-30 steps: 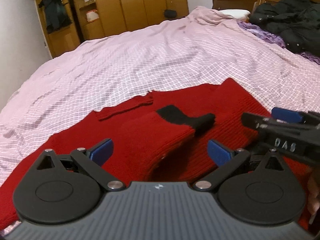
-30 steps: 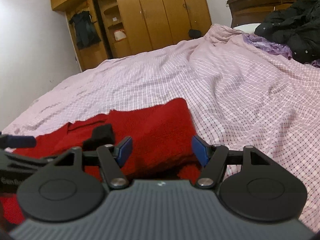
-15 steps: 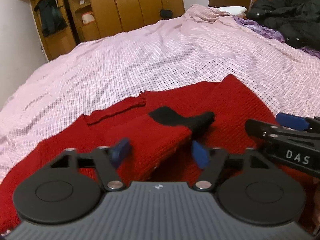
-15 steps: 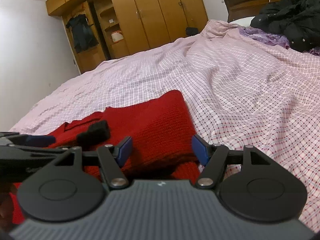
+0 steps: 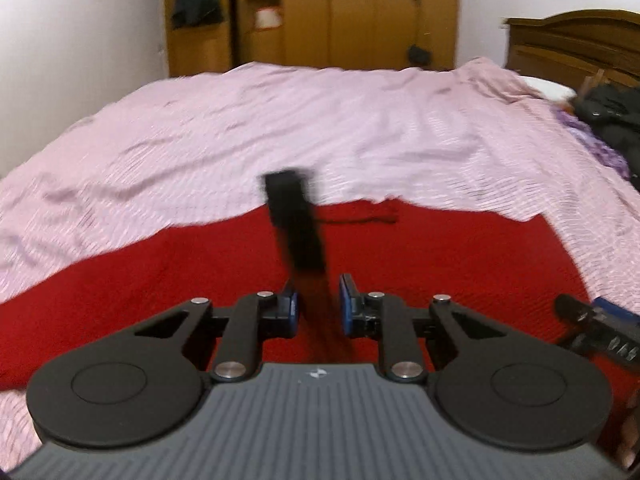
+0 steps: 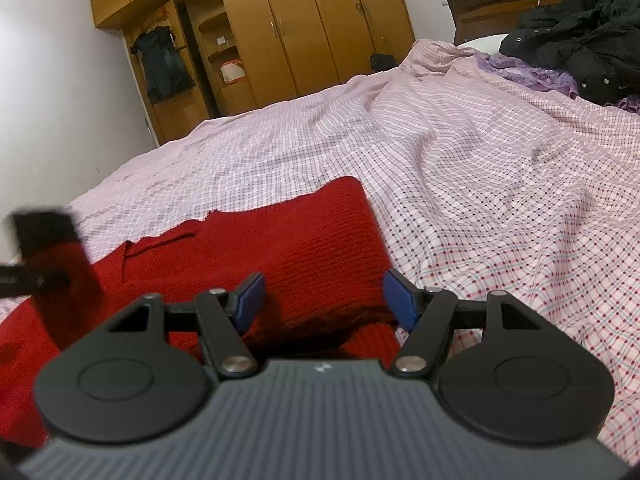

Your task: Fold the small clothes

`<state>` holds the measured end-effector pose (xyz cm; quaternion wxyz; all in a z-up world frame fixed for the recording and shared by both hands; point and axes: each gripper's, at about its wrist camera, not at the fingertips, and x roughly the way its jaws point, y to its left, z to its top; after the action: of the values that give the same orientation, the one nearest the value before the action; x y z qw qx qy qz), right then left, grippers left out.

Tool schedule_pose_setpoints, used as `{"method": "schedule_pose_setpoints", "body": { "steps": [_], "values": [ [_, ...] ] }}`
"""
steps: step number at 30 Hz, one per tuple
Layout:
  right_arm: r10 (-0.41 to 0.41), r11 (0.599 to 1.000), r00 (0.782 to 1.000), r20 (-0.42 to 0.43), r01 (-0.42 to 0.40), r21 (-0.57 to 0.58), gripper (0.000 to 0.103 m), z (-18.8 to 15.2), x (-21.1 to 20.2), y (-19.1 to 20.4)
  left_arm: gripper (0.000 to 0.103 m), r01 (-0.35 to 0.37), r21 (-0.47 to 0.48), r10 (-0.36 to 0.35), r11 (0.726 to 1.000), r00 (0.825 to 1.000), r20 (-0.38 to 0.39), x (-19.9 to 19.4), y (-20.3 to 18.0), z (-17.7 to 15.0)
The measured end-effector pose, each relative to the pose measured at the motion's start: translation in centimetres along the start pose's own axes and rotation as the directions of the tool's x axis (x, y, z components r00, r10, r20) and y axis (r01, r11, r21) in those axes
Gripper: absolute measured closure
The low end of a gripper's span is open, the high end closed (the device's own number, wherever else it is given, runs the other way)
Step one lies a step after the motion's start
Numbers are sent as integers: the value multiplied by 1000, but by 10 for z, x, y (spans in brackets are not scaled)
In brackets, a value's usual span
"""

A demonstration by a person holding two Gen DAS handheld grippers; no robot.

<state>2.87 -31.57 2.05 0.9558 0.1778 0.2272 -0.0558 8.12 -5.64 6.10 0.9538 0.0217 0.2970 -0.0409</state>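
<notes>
A red knit sweater lies spread on the bed; it also shows in the right wrist view. My left gripper is shut on the sweater's sleeve, whose black cuff stands up blurred above the fingers. The lifted cuff also shows at the left of the right wrist view. My right gripper is open and empty, low over the sweater's folded right edge. Its tips show at the right of the left wrist view.
A pink checked bedsheet covers the whole bed. A black jacket and purple cloth lie by the wooden headboard at the far right. Wooden wardrobes stand along the back wall.
My left gripper closed on the sleeve and lifted it, so the black cuff now stands up. The left view swung to the left. My right gripper stayed open, almost in place.
</notes>
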Motion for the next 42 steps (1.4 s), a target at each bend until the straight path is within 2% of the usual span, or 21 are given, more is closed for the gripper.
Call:
{"method": "schedule_pose_setpoints", "body": {
  "steps": [3, 6, 9, 14, 17, 21, 23, 25, 27, 32, 36, 39, 42],
  "values": [
    [0, 1000, 1000, 2, 0, 4, 36, -1, 0, 0, 77, -26, -33, 24, 999, 998, -56, 2, 17, -10],
    [-1, 1000, 1000, 0, 1, 3, 36, -1, 0, -1, 76, -1, -90, -10, 996, 993, -120, 3, 40, -23],
    [0, 1000, 1000, 0, 0, 4, 36, -1, 0, 0, 66, -5, -88, -8, 996, 989, -144, -1, 51, -34],
    [-1, 1000, 1000, -1, 1, 4, 36, -1, 0, 0, 59, -3, -56, -6, 998, 989, -148, -10, 61, -40],
    [0, 1000, 1000, -1, 0, 7, 36, -1, 0, 0, 50, -1, -70, -9, 998, 991, -136, -20, 72, -37],
    [-3, 1000, 1000, 0, 3, 1, 36, -2, 0, 0, 45, -75, -54, 69, 996, 992, -102, -32, 85, -35],
    [-3, 1000, 1000, 0, 3, 0, 36, -2, 1, 0, 44, -89, -59, 84, 994, 993, -89, -33, 91, -35],
    [-4, 1000, 1000, 0, 4, 0, 36, -2, 0, 1, 43, -83, -77, 76, 994, 993, -92, -29, 97, -32],
    [-5, 1000, 1000, 0, 5, -3, 36, -2, 1, 1, 43, -48, -94, 39, 994, 995, -97, -18, 100, -28],
    [-11, 1000, 1000, 0, 11, -7, 36, -3, 1, 1, 43, -21, -117, 3, 993, 988, -155, 16, 98, -22],
    [-15, 1000, 1000, -9, 14, -12, 32, -3, 3, 1, 43, -34, -98, 16, 995, 984, -178, 36, 91, -26],
    [-22, 1000, 999, -23, 21, -22, 22, -4, 6, 3, 37, -36, -112, 15, 993, 983, -184, 47, 93, -28],
    [-30, 999, 999, -38, 29, -19, 20, -4, 8, 2, 35, -36, -127, 12, 991, 982, -188, 55, 93, -28]
  ]
}}
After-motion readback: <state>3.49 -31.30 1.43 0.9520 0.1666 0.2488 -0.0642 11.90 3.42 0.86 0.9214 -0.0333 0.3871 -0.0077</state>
